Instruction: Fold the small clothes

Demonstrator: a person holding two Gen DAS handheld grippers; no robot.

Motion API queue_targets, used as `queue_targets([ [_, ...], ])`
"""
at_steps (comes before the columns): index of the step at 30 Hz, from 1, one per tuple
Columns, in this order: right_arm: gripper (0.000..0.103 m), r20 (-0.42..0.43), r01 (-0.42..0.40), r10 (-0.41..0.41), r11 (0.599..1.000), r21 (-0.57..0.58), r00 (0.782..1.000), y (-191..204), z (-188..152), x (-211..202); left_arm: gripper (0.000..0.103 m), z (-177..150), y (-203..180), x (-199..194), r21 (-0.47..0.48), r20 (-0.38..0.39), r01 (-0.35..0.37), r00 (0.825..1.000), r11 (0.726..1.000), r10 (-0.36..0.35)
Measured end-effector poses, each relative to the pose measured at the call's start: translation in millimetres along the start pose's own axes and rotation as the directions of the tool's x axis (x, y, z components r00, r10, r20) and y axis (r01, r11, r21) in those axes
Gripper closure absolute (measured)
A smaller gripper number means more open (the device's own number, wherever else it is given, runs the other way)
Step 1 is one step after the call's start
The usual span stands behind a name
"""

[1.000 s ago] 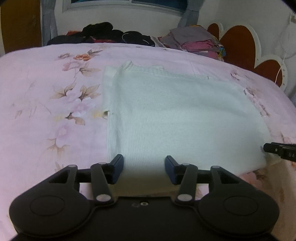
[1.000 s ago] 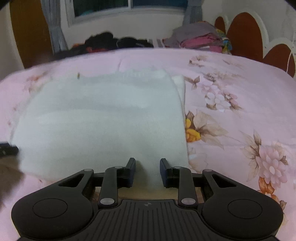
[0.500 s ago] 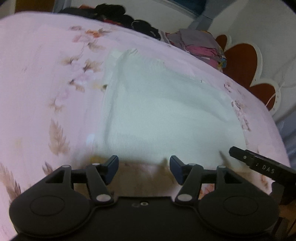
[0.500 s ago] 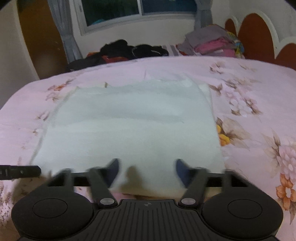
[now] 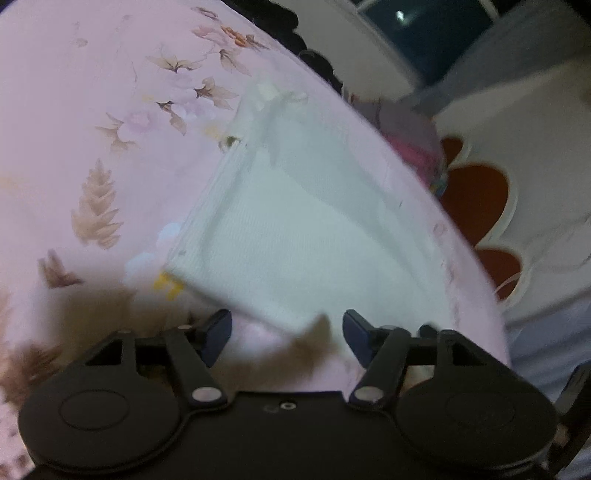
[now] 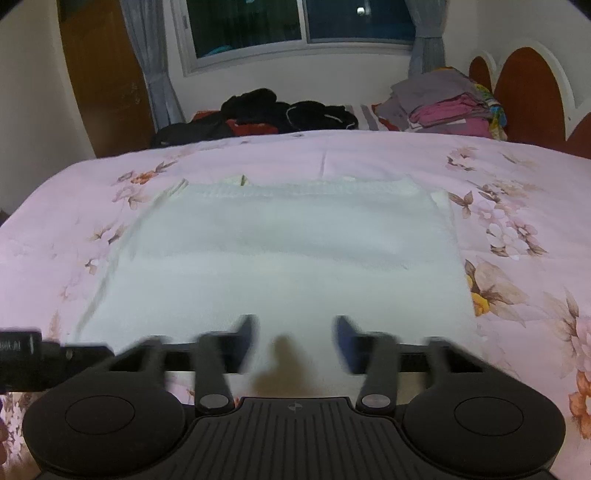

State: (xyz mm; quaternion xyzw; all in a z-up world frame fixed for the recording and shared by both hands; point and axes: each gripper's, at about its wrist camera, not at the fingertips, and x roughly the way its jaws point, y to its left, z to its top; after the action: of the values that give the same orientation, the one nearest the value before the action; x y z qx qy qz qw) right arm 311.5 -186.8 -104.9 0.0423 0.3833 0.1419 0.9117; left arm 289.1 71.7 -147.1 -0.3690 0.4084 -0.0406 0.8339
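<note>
A white knit garment (image 6: 288, 254) lies folded flat on the pink floral bedspread (image 6: 517, 184). It also shows in the left wrist view (image 5: 303, 229), tilted and blurred. My left gripper (image 5: 287, 332) is open and empty, above the garment's near left corner. My right gripper (image 6: 295, 338) is open and empty, just above the garment's near edge. The tip of the left gripper shows at the left edge of the right wrist view (image 6: 22, 350).
Dark clothes (image 6: 266, 114) lie heaped at the far side of the bed. A stack of folded grey and pink clothes (image 6: 447, 103) sits at the far right by the brown and white headboard (image 6: 532, 92). A window (image 6: 303, 26) is behind.
Both grippers have opened wider and pulled back and up from the garment. The left wrist view has tilted to the left. The garment lies as before.
</note>
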Motion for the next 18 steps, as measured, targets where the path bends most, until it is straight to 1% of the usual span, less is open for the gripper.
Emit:
queue_targets([
  [3,0.064,-0.007,-0.008,0.008,1.0,0.018,1.0,-1,10,14,0.032,6,3,11,-0.052,0.043,0.043,0.998,0.998,-0.04],
  [6,0.064,0.003,0.003,-0.003,1.0,0.0,1.0,3,21,28,0.032,11,3,20,-0.077,0.082,0.07,0.995,0.995,-0.064],
  [7,0.065,0.004,0.003,-0.003,1.0,-0.002,1.0,5,27,34,0.034,13,4,23,-0.088,0.095,0.079,0.993,0.993,-0.071],
  [9,0.07,0.009,0.002,-0.002,1.0,-0.007,1.0,8,38,47,0.041,17,6,29,-0.109,0.117,0.093,0.99,0.99,-0.08],
  [10,0.071,0.008,0.009,-0.009,1.0,-0.012,1.0,10,42,54,0.052,19,8,32,-0.123,0.128,0.094,0.989,0.988,-0.078],
  [11,0.071,0.01,0.013,-0.013,1.0,-0.012,1.0,11,45,60,0.059,21,11,35,-0.143,0.134,0.097,0.988,0.985,-0.078],
  [12,0.071,0.005,0.015,-0.015,1.0,-0.01,1.0,13,49,67,0.062,23,16,39,-0.167,0.141,0.106,0.986,0.98,-0.083],
  [14,0.071,-0.009,0.023,-0.023,1.0,-0.021,1.0,16,49,77,0.075,27,23,42,-0.201,0.151,0.116,0.985,0.973,-0.086],
  [15,0.071,-0.025,0.026,-0.027,0.999,-0.037,0.999,18,46,83,0.077,29,26,44,-0.211,0.156,0.12,0.984,0.97,-0.088],
  [16,0.071,-0.04,0.035,-0.037,0.998,-0.057,0.999,19,43,89,0.082,30,28,46,-0.215,0.16,0.12,0.983,0.969,-0.087],
  [17,0.071,-0.033,0.04,-0.043,0.997,-0.072,0.999,20,40,91,0.086,31,28,47,-0.216,0.162,0.118,0.983,0.969,-0.084],
  [18,0.071,-0.034,0.042,-0.044,0.997,-0.072,0.998,19,40,91,0.086,32,29,47,-0.22,0.163,0.119,0.983,0.968,-0.083],
])
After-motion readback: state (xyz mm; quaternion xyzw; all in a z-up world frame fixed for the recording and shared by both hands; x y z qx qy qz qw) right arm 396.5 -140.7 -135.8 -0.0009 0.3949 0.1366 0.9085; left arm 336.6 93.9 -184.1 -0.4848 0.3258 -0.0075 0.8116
